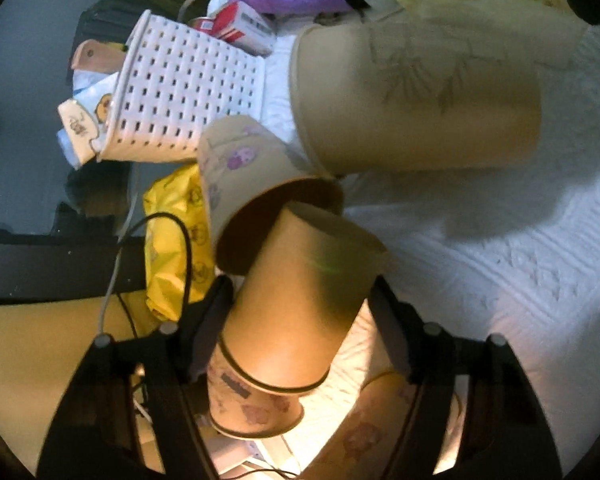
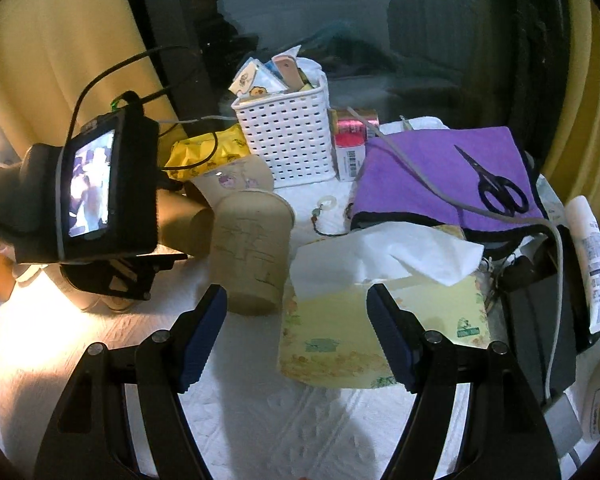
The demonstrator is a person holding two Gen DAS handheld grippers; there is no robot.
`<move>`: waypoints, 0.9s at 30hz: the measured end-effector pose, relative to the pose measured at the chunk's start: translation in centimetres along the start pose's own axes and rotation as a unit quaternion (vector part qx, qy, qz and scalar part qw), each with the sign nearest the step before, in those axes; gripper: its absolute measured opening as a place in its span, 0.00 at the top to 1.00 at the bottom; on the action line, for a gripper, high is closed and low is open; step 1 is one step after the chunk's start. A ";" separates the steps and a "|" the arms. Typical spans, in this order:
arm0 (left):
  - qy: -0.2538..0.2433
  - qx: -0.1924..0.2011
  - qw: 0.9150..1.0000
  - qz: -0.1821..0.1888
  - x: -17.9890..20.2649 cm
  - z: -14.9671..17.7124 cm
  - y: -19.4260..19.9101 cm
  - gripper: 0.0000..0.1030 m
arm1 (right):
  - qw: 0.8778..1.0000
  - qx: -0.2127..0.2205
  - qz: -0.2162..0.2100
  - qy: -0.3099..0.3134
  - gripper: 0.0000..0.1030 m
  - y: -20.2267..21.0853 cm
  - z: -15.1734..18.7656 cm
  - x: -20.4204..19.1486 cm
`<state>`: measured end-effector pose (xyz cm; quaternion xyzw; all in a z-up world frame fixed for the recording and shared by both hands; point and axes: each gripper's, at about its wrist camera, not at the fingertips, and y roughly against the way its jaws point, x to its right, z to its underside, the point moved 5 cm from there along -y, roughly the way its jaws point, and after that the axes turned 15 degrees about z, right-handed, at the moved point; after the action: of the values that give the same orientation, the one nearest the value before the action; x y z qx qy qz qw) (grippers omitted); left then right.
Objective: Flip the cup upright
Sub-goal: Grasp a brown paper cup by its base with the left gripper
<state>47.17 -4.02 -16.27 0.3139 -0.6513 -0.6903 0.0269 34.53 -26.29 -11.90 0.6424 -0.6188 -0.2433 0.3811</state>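
Observation:
In the left wrist view, my left gripper (image 1: 302, 294) is shut on a plain brown paper cup (image 1: 300, 300), held tilted in the air with its base pointing away. A patterned cup (image 1: 244, 168) lies on its side just beyond it. A tall tan cup (image 1: 416, 100) with a bamboo drawing stands on the white cloth; it also shows upright in the right wrist view (image 2: 252, 252). My right gripper (image 2: 296, 332) is open and empty, hovering over the cloth just before a yellow tissue box (image 2: 340, 332). The left gripper's body with its screen (image 2: 92, 188) shows at the left.
A white slotted basket (image 2: 288, 136) full of packets stands behind the cups, with a yellow bag (image 2: 204, 152) beside it. A purple cloth (image 2: 440, 168) carries black scissors (image 2: 496, 184) and a grey cable. More patterned cups (image 1: 252, 404) sit below the held cup.

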 end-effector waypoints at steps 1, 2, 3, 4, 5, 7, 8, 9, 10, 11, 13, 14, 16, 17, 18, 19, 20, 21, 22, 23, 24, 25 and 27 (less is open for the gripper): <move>0.004 0.003 1.000 0.000 -0.1 0.1 0.3 0.35 | 1.000 0.000 0.000 -0.001 0.27 0.0 0.0 0.1; 0.007 0.007 1.000 0.000 0.0 0.5 0.7 0.36 | 1.000 0.000 0.001 -0.002 0.27 0.2 0.0 0.1; 0.011 0.011 1.000 -0.001 -0.3 0.4 1.0 0.36 | 1.000 0.001 0.001 -0.002 0.27 0.4 0.0 0.2; 0.015 0.016 1.000 -0.001 -0.4 0.4 1.5 0.37 | 1.000 0.003 0.001 -0.002 0.27 0.6 0.0 0.1; 0.017 0.021 1.000 -0.002 -0.5 0.6 1.9 0.37 | 1.000 0.004 0.001 -0.002 0.27 0.9 0.0 0.1; 0.024 0.034 0.999 -0.003 -0.5 0.6 3.0 0.37 | 1.000 0.010 0.002 -0.002 0.27 1.5 0.0 0.0; 0.025 0.039 0.999 -0.003 -0.4 0.7 3.4 0.37 | 1.000 0.012 0.003 -0.002 0.27 1.9 0.0 0.0; 0.027 0.046 0.999 -0.004 -0.3 0.8 4.1 0.37 | 1.000 0.015 0.003 -0.002 0.27 2.2 0.0 0.0; 0.028 0.051 0.998 -0.006 -0.2 0.8 4.6 0.37 | 1.000 0.017 0.005 -0.002 0.27 2.6 0.0 0.0; 0.030 0.056 0.998 -0.006 -0.1 0.9 5.1 0.37 | 1.000 0.019 0.006 -0.003 0.27 3.0 0.0 0.0; 0.035 0.069 0.997 -0.005 -0.2 0.7 5.9 0.38 | 1.000 0.023 0.009 -0.004 0.27 3.7 0.1 0.0; 0.037 0.074 0.997 0.000 -0.1 0.8 6.5 0.38 | 1.000 0.025 0.010 -0.005 0.27 4.1 0.1 0.0; 0.042 0.084 0.996 0.003 0.5 0.6 7.5 0.38 | 0.999 0.028 0.012 -0.007 0.27 4.8 0.2 -0.1; 0.044 0.089 0.995 0.004 0.6 0.6 8.0 0.38 | 0.999 0.031 0.013 -0.008 0.27 5.2 0.3 -0.1; 0.045 0.094 0.995 0.006 0.9 0.8 8.6 0.38 | 0.999 0.033 0.014 -0.008 0.27 5.7 0.4 -0.1; 0.046 0.100 0.994 0.007 1.2 0.8 9.3 0.38 | 0.999 0.035 0.015 -0.009 0.27 6.1 0.5 -0.1; 0.047 0.106 0.993 0.008 1.7 0.8 10.0 0.38 | 0.999 0.037 0.015 -0.010 0.27 6.5 0.6 -0.1; 0.047 0.111 0.993 0.007 2.2 0.5 10.2 0.38 | 0.999 0.038 0.016 -0.010 0.27 6.9 0.8 -0.1; 0.047 0.118 0.992 0.009 2.7 0.6 10.9 0.38 | 0.999 0.040 0.017 -0.011 0.27 7.4 0.9 -0.2; 0.046 0.124 0.991 0.011 3.1 0.6 11.4 0.38 | 0.999 0.041 0.018 -0.012 0.27 7.8 1.1 -0.2; 0.045 0.131 0.990 0.012 3.8 0.9 12.4 0.38 | 0.999 0.043 0.019 -0.012 0.27 8.2 1.3 -0.2; 0.044 0.135 0.990 0.014 4.7 1.2 13.5 0.38 | 0.999 0.045 0.019 -0.013 0.27 8.7 1.5 -0.2; 0.041 0.145 0.988 0.016 6.3 1.7 14.9 0.38 | 0.999 0.048 0.021 -0.014 0.27 9.5 1.9 -0.3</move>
<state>35.77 -7.57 -5.20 0.3322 -0.7479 -0.5744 0.0189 27.18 -25.80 -5.55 0.6430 -0.6485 -0.2149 0.3462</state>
